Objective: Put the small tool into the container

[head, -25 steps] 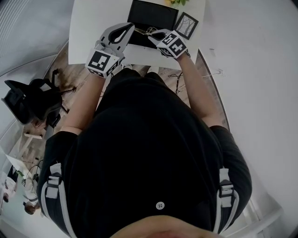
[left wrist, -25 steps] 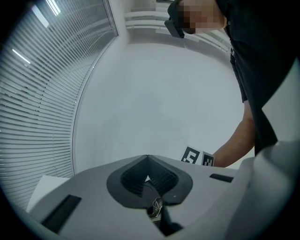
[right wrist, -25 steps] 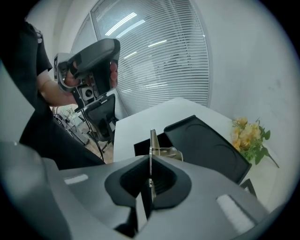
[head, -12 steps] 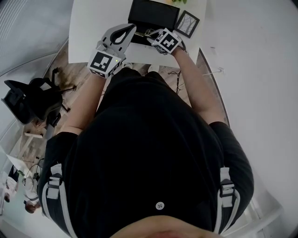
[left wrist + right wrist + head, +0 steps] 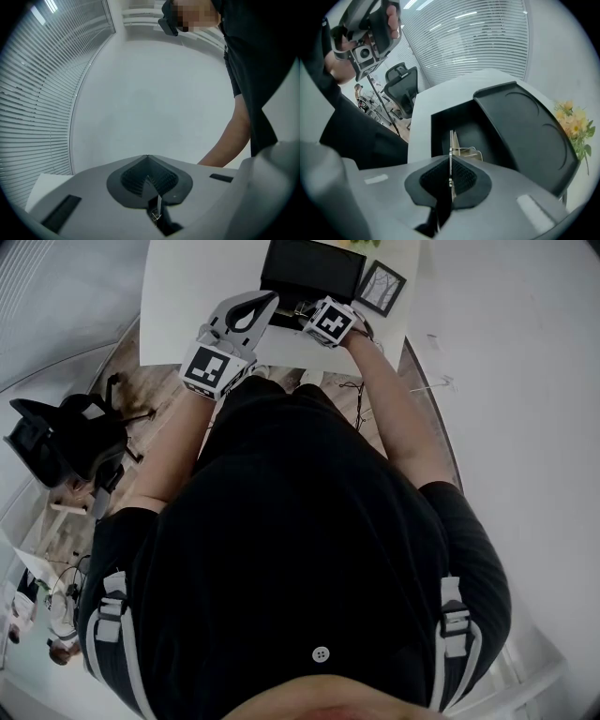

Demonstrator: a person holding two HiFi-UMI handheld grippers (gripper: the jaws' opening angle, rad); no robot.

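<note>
In the right gripper view my right gripper [image 5: 450,160] is shut on the small tool [image 5: 451,140], a thin flat metal strip that stands up edge-on from between the pads. It is held over the open black container [image 5: 465,125], whose lid [image 5: 525,126] leans back to the right. A small pale metal piece [image 5: 468,152] lies inside the container. In the head view the right gripper [image 5: 304,308] is at the container's [image 5: 309,268] front edge. My left gripper [image 5: 266,299] is just left of it, shut, with nothing seen between its tips [image 5: 147,159], and points up at a white wall.
The container stands on a white table [image 5: 187,287]. A framed picture [image 5: 382,287] lies right of it and yellow flowers [image 5: 574,122] stand behind the lid. A black office chair [image 5: 66,442] is on the floor to the left. Window blinds [image 5: 478,37] run along the far side.
Both grippers have moved forward over the table; the right one with the tool has gone from the table's near edge to the container's front edge.
</note>
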